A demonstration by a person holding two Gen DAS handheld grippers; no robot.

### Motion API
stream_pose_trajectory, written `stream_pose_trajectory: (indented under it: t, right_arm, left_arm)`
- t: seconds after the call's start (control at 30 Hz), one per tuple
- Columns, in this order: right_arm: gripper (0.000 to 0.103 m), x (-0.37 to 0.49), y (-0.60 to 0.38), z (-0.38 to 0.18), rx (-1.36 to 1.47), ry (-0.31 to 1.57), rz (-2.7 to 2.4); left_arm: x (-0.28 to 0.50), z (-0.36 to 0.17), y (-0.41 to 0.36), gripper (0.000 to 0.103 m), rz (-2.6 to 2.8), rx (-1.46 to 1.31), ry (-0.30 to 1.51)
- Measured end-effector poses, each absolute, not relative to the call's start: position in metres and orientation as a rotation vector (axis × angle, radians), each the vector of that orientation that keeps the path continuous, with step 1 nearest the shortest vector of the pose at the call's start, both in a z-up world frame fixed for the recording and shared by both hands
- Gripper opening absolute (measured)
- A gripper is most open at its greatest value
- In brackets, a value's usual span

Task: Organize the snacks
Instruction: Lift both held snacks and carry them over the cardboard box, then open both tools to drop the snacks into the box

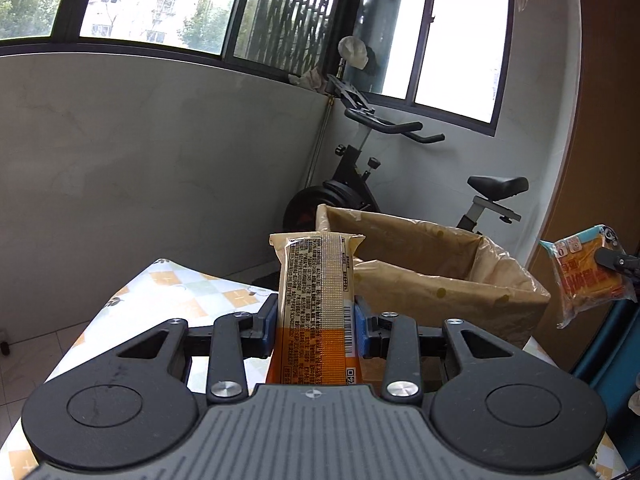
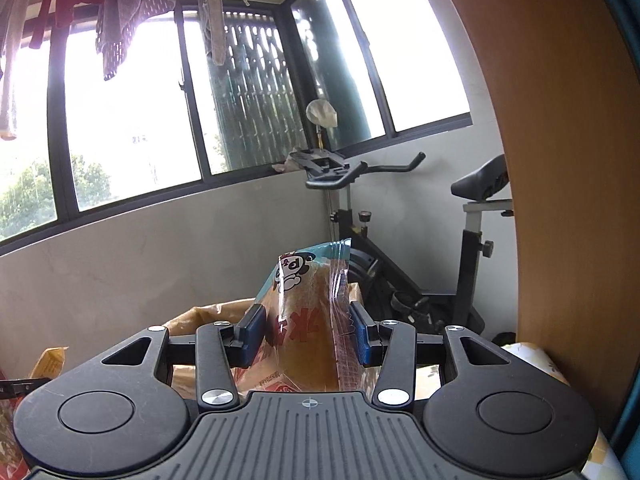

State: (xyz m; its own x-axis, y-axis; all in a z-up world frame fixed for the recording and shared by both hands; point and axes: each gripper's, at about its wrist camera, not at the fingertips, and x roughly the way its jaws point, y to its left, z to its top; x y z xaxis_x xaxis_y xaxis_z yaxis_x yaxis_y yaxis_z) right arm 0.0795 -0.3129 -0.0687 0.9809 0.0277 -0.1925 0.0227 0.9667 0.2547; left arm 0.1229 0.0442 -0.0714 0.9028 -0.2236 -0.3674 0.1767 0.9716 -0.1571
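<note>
My left gripper (image 1: 316, 320) is shut on a tan and orange snack packet (image 1: 316, 284), held upright above the table, just in front of an open cardboard box (image 1: 452, 292). My right gripper (image 2: 307, 332) is shut on a clear and blue bread packet with a cartoon panda (image 2: 308, 312), held up over the same box (image 2: 208, 312). That bread packet also shows at the right edge of the left wrist view (image 1: 588, 276), gripped by a black finger. The left-held packet shows at the left edge of the right wrist view (image 2: 50, 364).
The table has a checked cloth (image 1: 176, 284). An exercise bike (image 1: 360, 184) stands behind the box against the grey wall, under the windows. A wooden panel (image 2: 560, 160) rises on the right. Clothes hang overhead in the right wrist view (image 2: 120, 8).
</note>
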Motion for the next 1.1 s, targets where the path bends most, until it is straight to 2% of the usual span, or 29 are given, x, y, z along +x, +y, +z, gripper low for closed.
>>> stream_pose_trajectory:
  t: [0.33,0.63,0.93,0.97,1.0,1.07,1.1]
  right_arm:
    - [0.041,0.171,-0.295,-0.066,0.202,0.243,0.032]
    - [0.037,0.23,-0.279,-0.087,0.225,0.349,0.058]
    - [0.036,0.268,-0.273,-0.095,0.269,0.411,0.059]
    - [0.038,0.271,-0.273,-0.096,0.279,0.421,0.057]
    - [0.041,0.272,-0.272,-0.096,0.287,0.42,0.052]
    - [0.047,0.271,-0.272,-0.095,0.291,0.409,0.054]
    - [0.051,0.27,-0.272,-0.094,0.287,0.403,0.061]
  left_arm:
    - [0.201,-0.046,-0.02,0.039,-0.321,-0.053,0.347]
    - [0.26,-0.064,-0.052,0.039,-0.307,0.012,0.446]
    - [0.281,-0.074,-0.056,0.04,-0.274,0.06,0.49]
    - [0.283,-0.074,-0.056,0.045,-0.261,0.062,0.485]
    - [0.285,-0.074,-0.057,0.057,-0.246,0.065,0.482]
    - [0.285,-0.072,-0.055,0.068,-0.222,0.061,0.474]
    - [0.285,-0.07,-0.052,0.068,-0.224,0.054,0.471]
